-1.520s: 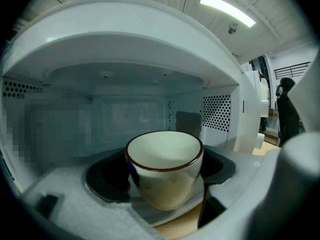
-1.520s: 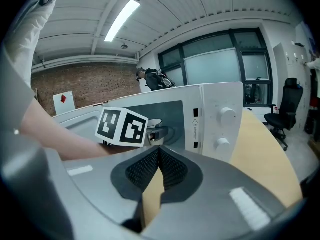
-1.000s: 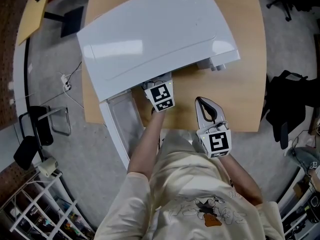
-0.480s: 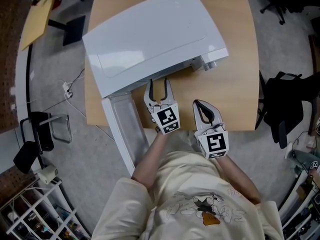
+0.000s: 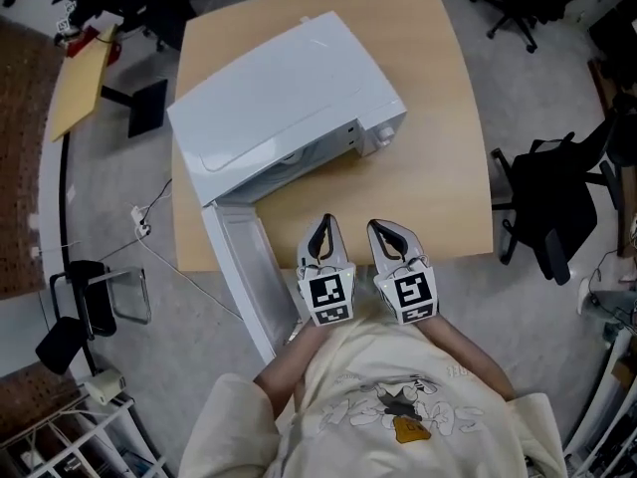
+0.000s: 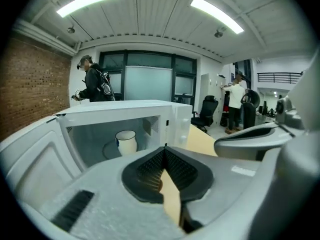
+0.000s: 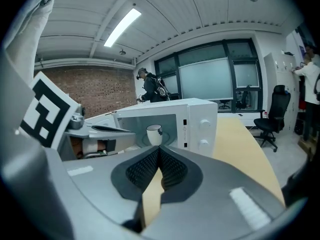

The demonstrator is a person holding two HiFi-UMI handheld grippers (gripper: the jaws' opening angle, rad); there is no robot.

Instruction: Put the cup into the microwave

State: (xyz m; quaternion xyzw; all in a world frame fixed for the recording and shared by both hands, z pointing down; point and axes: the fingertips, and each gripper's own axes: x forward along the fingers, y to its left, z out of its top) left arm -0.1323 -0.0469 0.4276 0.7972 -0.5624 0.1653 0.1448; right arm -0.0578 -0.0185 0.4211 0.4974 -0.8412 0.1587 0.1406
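The white microwave (image 5: 284, 98) stands on the wooden table (image 5: 438, 167) with its door (image 5: 244, 262) swung open toward the table's near-left corner. A white cup (image 6: 126, 142) with a dark rim sits upright on the turntable inside, also seen in the right gripper view as the cup (image 7: 154, 134). My left gripper (image 5: 322, 227) hovers over the table's near edge, well back from the cavity, shut with nothing in it. Beside it, the right gripper (image 5: 380, 229) is likewise shut and empty. Both point at the open microwave (image 6: 130, 111).
Dark office chairs (image 5: 552, 207) stand to the right of the table. On the floor at left are a cable (image 5: 149, 237) and a metal frame (image 5: 95, 297). Several people (image 6: 95, 84) stand in the room behind the microwave.
The left gripper came out of the microwave, drew back toward the person and closed its jaws, leaving the cup inside. The right gripper drew back a little.
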